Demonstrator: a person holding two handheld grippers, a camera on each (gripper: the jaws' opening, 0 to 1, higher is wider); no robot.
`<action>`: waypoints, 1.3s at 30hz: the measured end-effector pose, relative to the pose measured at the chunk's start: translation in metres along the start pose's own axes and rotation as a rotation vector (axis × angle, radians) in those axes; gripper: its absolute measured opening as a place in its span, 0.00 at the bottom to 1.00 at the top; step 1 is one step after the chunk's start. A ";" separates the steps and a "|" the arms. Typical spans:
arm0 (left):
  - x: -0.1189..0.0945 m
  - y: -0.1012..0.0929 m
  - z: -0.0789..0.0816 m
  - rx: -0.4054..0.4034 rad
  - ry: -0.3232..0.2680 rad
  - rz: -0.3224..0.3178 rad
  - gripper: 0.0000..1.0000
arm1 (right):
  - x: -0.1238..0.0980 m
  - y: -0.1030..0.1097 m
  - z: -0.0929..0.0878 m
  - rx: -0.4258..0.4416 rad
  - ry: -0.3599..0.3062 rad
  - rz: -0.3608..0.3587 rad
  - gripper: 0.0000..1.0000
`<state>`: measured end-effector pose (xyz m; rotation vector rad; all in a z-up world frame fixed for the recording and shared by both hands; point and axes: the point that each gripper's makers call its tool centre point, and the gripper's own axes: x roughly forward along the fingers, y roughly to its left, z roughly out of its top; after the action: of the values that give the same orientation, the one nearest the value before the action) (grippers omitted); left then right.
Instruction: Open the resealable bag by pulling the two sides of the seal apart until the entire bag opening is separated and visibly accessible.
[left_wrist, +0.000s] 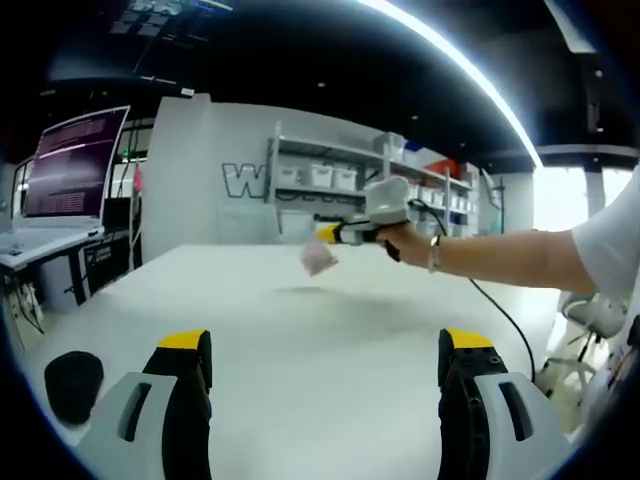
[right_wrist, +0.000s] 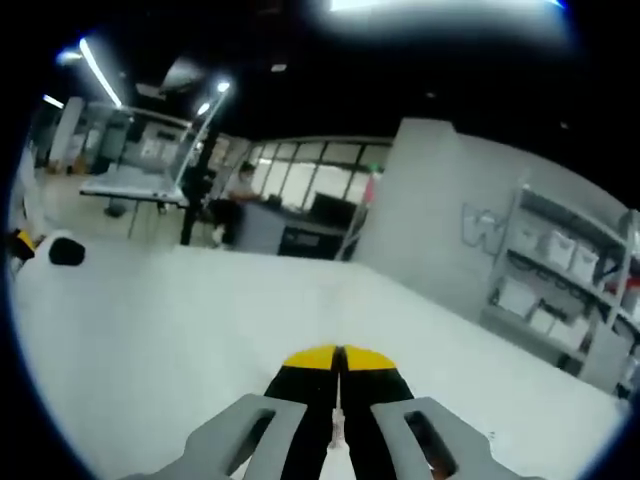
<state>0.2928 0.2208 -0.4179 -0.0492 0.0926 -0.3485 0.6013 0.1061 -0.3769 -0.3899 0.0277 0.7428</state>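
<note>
A small, pale pinkish resealable bag (left_wrist: 318, 260) hangs in the air over the white table (left_wrist: 300, 400), casting a faint shadow below it. My right gripper (left_wrist: 326, 235), held by a person's hand, is shut on the bag's top edge. In the right gripper view its yellow-tipped jaws (right_wrist: 337, 358) are pressed together, and a thin pale sliver shows between them lower down; the rest of the bag is hidden. My left gripper (left_wrist: 325, 345) stands open low over the near part of the table, well short of the bag, with nothing between its fingers.
A round black object (left_wrist: 72, 385) lies on the table near the left jaw, also seen as the black object (right_wrist: 65, 252). A monitor (left_wrist: 75, 160) stands on a desk at left. Shelves with bins (left_wrist: 330, 180) line the back wall. A cable (left_wrist: 500, 310) trails from the right gripper.
</note>
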 end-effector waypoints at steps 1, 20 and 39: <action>0.000 0.000 0.000 0.000 0.000 0.000 0.92 | -0.001 0.000 0.000 0.002 0.000 0.000 0.00; -0.003 -0.003 0.001 0.004 0.001 -0.003 0.92 | -0.012 0.005 0.002 0.010 -0.001 0.001 0.00; -0.006 -0.006 0.002 0.007 -0.004 -0.006 0.92 | -0.024 0.006 0.004 0.020 -0.017 0.002 0.00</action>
<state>0.2852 0.2175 -0.4149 -0.0433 0.0876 -0.3548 0.5786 0.0958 -0.3714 -0.3643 0.0195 0.7472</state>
